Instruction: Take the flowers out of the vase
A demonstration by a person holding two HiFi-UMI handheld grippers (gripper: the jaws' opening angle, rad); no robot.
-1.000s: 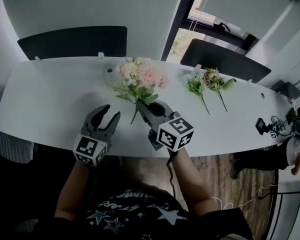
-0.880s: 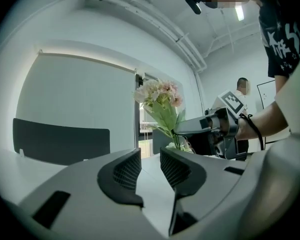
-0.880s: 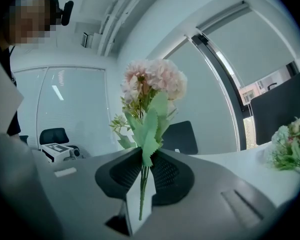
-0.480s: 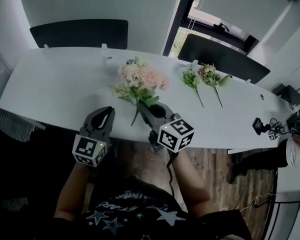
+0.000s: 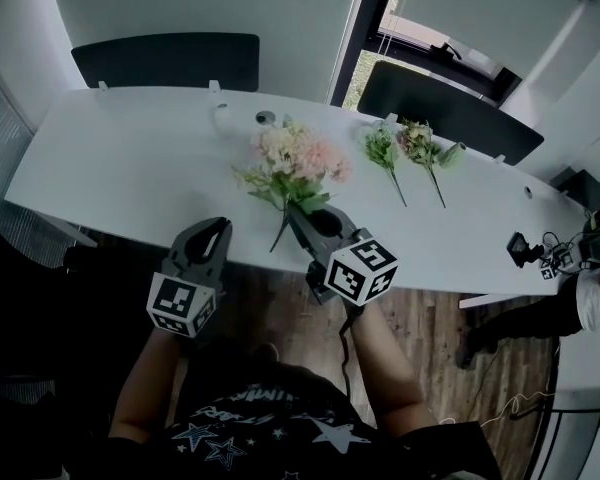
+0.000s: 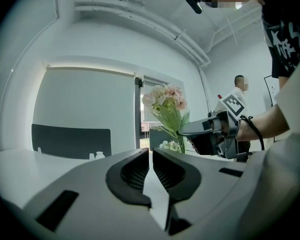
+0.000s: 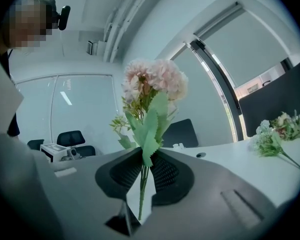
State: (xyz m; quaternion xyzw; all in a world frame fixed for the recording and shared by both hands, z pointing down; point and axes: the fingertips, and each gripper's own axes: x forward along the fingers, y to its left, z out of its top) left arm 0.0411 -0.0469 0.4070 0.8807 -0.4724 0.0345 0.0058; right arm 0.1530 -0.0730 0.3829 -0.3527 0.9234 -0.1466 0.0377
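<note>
Pinching the thin stems low down, my right gripper holds the pink flower bunch over the near edge of the table. I judge it light, floppy and top-heavy, so gripping low on the stems suits it, never the soft blooms. My left gripper, jaws pressed together on nothing, hangs just off that same edge.

A long white table runs from side to side. Two small flowers lie flat on it toward the right, side by side but not touching: a pale green stem and a pinkish stem. Near the far edge sit a little white thing and, near it, a round grey spot. A small black thing sits at the right end.
</note>
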